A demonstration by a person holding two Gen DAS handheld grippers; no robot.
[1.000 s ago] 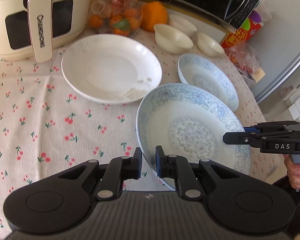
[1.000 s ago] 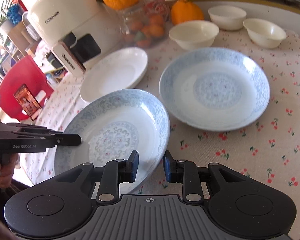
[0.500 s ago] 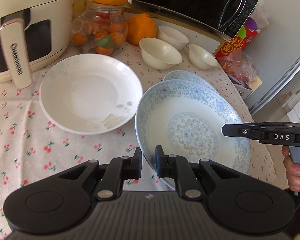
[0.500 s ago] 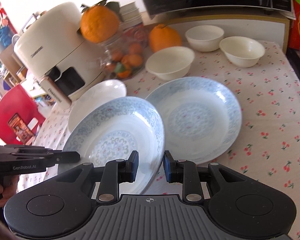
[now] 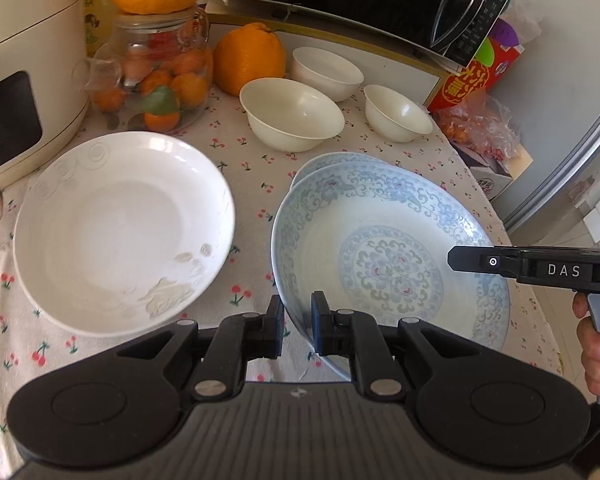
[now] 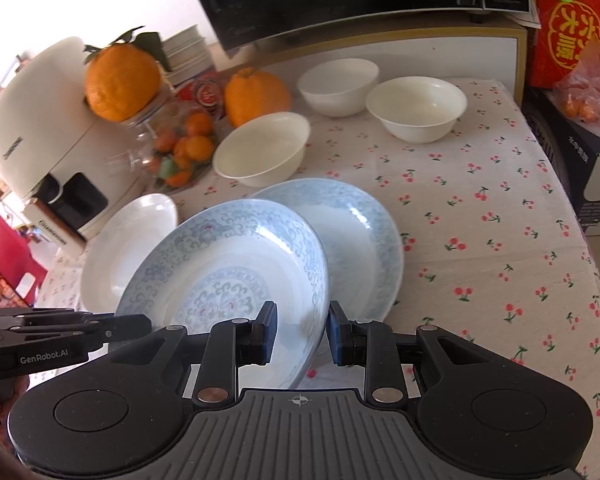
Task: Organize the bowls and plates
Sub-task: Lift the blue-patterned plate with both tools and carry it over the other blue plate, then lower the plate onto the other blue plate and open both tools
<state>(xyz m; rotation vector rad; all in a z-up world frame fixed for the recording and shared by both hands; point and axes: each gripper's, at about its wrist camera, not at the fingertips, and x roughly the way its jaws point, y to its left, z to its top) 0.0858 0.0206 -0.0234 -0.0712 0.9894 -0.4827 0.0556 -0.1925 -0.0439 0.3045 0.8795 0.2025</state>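
- Left wrist view: the held plate (image 5: 392, 264) is blue-patterned and round, so it has no long axis; it is tilted, its hollow face turned up and toward the right gripper (image 5: 500, 262).
- It hangs above a second blue plate (image 5: 332, 162), which lies flat on the table (image 5: 260, 184) toward the right edge; only the far rim of that one shows here.
- Left gripper (image 5: 296, 320): jaws narrowly apart, clamped on the held plate's near-left rim.
- Right wrist view: right gripper (image 6: 298, 334) has its jaws a little wider, the held plate's (image 6: 228, 276) rim between them, one pad (image 6: 266, 334) on the inner face; whether the outer pad touches is unclear.
- White plate (image 5: 120, 232) sits flat toward the table's left edge, apart from the blue ones.
- Three bowls (image 5: 294, 118) stand near the far edge.
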